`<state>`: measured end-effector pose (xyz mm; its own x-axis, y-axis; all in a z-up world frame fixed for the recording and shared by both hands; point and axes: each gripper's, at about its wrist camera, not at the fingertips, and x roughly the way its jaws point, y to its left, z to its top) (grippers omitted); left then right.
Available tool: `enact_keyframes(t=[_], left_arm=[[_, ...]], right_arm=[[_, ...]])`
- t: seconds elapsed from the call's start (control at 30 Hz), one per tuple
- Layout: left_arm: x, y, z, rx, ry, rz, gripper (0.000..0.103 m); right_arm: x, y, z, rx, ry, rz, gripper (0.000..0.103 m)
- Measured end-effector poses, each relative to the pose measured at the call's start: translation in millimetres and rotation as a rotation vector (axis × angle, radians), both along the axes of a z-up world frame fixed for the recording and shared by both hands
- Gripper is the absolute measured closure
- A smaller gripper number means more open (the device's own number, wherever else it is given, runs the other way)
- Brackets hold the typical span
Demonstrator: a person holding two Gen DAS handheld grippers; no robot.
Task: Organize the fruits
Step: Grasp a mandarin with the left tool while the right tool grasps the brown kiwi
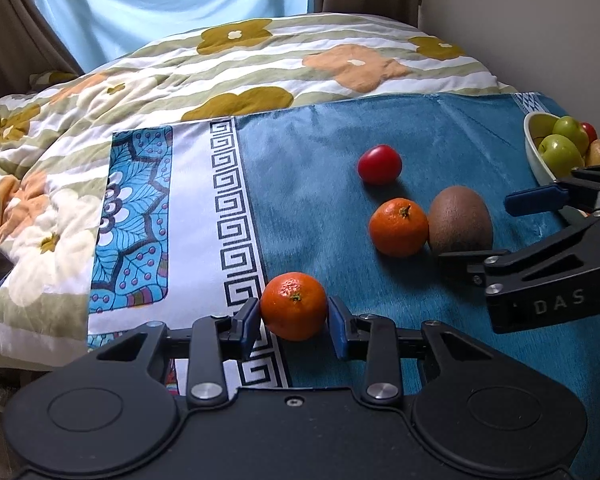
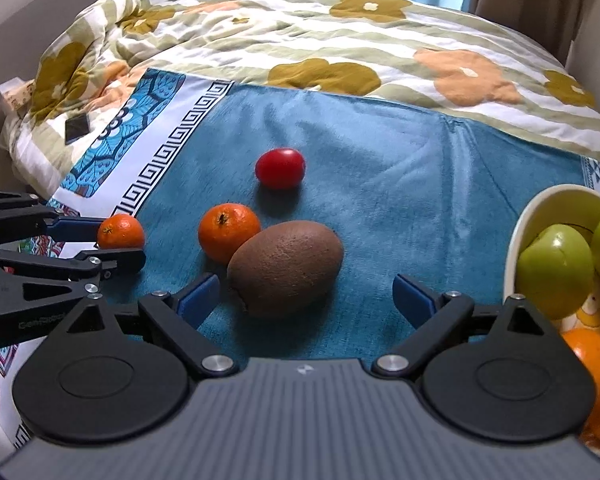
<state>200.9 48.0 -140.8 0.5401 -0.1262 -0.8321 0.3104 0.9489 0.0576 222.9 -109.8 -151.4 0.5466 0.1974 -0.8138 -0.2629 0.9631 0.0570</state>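
Fruits lie loose on the blue towel [image 2: 379,184] spread over the bed, and you have one of them in hand — your left gripper [image 1: 294,320] has its blue fingers [image 1: 247,322] pressed on both sides of a mandarin [image 1: 294,306] at the towel's patterned border. It sits on the cloth, gripped but not yet lifted. That looks like the pick step of a carry to the bowl [image 2: 517,232], which stands at the far right edge of the towel and already holds green apples [image 2: 553,270] and oranges.

Your right gripper [image 2: 305,298] hangs with its fingers wide, and the kiwi [image 2: 286,266] lies between them — nearer the left finger, touched by neither. A second mandarin [image 2: 228,232] rests against the kiwi's far side, and a small red fruit [image 2: 280,168] lies beyond, apart from both.

Next, I judge, you lift the held mandarin straight up and cross toward the bowl; the right gripper lies in that path, so mind the two colliding. Closing on the kiwi may nudge its neighbour.

Writing: "DAS" shows on the right gripper's body in the left view. A faint mark on the left gripper's body in the right view is too dim to read.
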Motion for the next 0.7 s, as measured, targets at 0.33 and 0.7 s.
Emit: enact_keyframes(t=[0.33, 0.7], left_arm=[[-5, 2, 1, 0.001, 0.004, 0.028, 0.063], [-24, -2, 17, 0.020, -0.034, 0.097, 0.063]], right_arm=[[7, 10, -6, -0.029, -0.006, 0.073, 0.005], [-3, 3, 3, -0.001, -0.040, 0.116, 0.026]])
